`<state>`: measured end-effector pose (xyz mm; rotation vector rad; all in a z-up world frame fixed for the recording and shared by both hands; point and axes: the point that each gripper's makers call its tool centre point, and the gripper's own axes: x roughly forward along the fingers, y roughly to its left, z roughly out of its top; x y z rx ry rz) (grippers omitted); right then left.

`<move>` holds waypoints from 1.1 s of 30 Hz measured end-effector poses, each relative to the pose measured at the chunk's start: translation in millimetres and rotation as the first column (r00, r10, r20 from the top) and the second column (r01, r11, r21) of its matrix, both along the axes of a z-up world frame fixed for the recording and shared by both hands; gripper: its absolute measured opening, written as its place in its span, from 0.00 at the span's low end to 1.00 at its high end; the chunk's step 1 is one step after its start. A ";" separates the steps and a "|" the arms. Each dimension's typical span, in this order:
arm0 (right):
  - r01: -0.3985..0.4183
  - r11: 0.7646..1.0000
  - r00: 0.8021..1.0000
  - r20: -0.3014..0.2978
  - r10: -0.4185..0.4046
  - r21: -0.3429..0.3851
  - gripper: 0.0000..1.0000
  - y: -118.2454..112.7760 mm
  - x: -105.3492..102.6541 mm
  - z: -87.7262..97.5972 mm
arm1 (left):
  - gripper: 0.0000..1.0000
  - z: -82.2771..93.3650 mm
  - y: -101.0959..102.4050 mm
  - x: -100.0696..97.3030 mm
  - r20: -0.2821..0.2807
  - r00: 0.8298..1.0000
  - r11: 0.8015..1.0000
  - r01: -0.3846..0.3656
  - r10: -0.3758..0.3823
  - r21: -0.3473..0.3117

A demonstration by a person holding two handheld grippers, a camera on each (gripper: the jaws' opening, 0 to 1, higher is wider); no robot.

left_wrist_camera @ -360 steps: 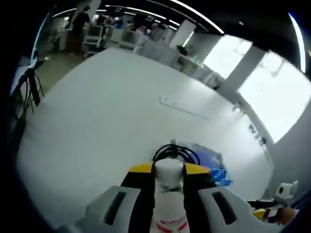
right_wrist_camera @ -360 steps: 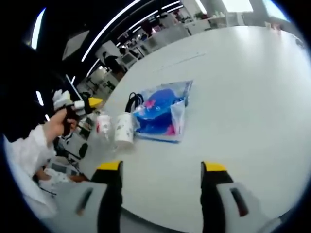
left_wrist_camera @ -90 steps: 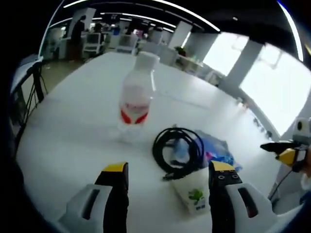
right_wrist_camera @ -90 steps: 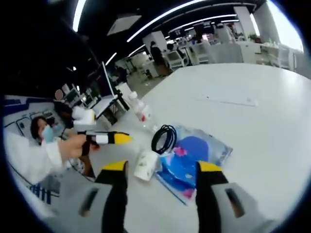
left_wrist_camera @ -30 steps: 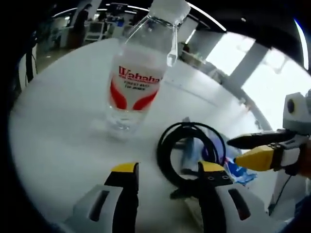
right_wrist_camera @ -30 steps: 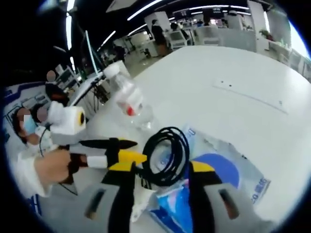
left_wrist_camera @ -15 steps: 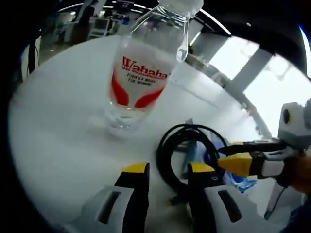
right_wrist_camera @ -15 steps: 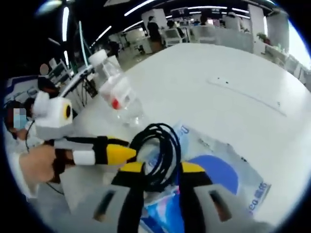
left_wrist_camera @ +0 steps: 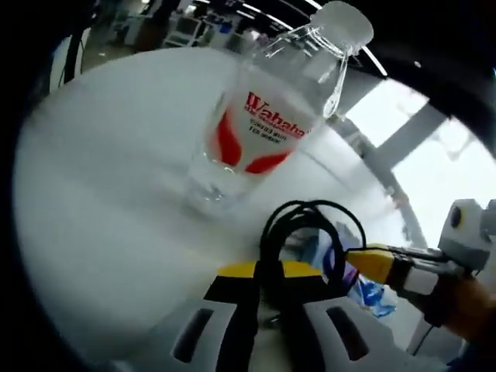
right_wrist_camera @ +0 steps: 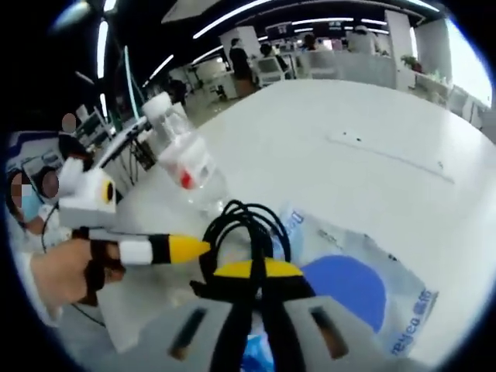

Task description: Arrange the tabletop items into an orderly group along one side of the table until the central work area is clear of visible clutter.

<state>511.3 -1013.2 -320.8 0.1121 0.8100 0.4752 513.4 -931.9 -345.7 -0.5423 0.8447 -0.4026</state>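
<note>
Although the bottle [left_wrist_camera: 267,132] is already seen standing upright on the white desk [left_wrist_camera: 101,201] in the upper middle of the left gripper view, much of the tidying is judged unfinished: the coiled black cable [left_wrist_camera: 298,232], the blue plastic pouch [right_wrist_camera: 349,287] and the bottle are gathered near one another, but no neat row along one side can be made out.

At the bottom centre of the left gripper view, the left tool [left_wrist_camera: 267,271] is seen with its yellow-tipped jaws drawn together on a strand of the cable, just below the bottle's base.

At the bottom centre of the right gripper view, the right tool [right_wrist_camera: 256,271] is likewise closed on the cable loop [right_wrist_camera: 244,232], with the pouch lying under it and to its right. The bottle [right_wrist_camera: 190,167] is placed at the upper left of that frame.

Both tools are held low over the desk and meet at the coil from opposite sides; the left tool is held in a bare hand [right_wrist_camera: 66,271] at the left edge of the right gripper view.
</note>
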 end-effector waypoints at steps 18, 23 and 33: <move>0.032 0.997 0.993 0.110 -0.040 0.077 0.00 5.2 -7.5 63.3 | 0.00 73.3 6.2 -4.2 0.126 0.992 0.999 -0.028 0.032 -0.031; 0.034 0.994 0.990 0.135 -0.049 0.106 0.00 2.8 -12.2 81.0 | 0.00 93.9 5.5 -8.3 0.158 0.986 0.999 -0.040 0.045 -0.031; 0.041 0.990 0.978 0.195 -0.068 0.136 0.00 -10.5 -18.5 115.3 | 0.00 128.5 -7.0 -17.6 0.213 0.976 0.999 -0.039 0.045 -0.033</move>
